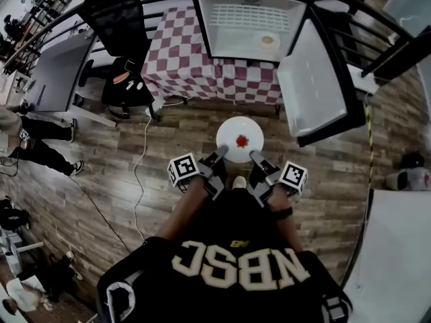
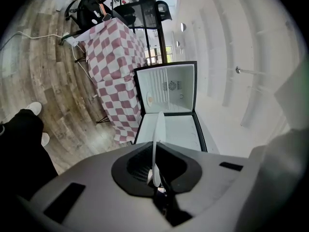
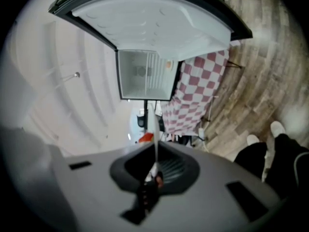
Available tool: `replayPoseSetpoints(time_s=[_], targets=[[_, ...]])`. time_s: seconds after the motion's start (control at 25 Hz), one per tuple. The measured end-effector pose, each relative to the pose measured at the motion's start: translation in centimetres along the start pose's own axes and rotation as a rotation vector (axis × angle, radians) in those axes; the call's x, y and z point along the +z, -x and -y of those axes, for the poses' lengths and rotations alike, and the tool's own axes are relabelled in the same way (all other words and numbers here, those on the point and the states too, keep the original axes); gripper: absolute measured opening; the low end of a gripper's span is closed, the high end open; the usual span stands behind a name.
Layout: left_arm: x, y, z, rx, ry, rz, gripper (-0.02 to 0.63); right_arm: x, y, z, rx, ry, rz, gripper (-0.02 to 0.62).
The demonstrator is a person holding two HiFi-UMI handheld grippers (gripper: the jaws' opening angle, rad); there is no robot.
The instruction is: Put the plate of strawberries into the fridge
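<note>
Plank floor (image 1: 168,133) beneath strawberry plate (image 1: 232,132)

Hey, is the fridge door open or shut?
Open. In the head view the fridge door stands swung out to the right, baring the white inside of the fridge and its wire shelf.

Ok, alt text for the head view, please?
Seen from above, a person holds a white plate with a strawberry between the left gripper and right gripper, jaws shut on its rim. Ahead, a small fridge stands open on a checkered tablecloth.
</note>
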State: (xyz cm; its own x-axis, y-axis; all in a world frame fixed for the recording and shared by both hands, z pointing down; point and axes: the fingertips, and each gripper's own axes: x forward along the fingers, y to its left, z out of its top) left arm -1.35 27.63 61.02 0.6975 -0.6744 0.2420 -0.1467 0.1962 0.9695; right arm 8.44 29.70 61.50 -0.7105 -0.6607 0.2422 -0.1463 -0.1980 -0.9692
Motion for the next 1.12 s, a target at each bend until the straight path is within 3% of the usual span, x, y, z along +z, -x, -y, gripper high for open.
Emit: replayPoseSetpoints(time_s=[0.24, 0.44, 0.76, 1.0, 1.12], targets=[[1.8, -0.2, -1.4, 0.022, 0.024, -0.002, 0.028, -0.1, -1.8, 0.4, -0.026, -0.065, 0.018, 0.032], [4.9, -3.3, -1.1, 0.006, 0.021, -0.05, 0.028, 2.8, -4.8, 0.2, -0.033, -0.072, 0.053, 0.032], [13.3, -8.9, 1.8, -0.023, -0.005, -0.125, 0.028, 8.3, -12.0, -3.0, -0.041, -0.06, 0.121, 0.032], [19.2, -11.6, 4.1, -0.019, -0.093, -0.128, 0.028, 11.5, -17.5, -4.9, -0.038, -0.076, 0.174, 0.031], [21.6, -12.2, 4.6, -0.031, -0.081, -0.122, 0.028, 12.6, -19.9, -6.1, -0.032, -0.063, 0.183, 0.031]])
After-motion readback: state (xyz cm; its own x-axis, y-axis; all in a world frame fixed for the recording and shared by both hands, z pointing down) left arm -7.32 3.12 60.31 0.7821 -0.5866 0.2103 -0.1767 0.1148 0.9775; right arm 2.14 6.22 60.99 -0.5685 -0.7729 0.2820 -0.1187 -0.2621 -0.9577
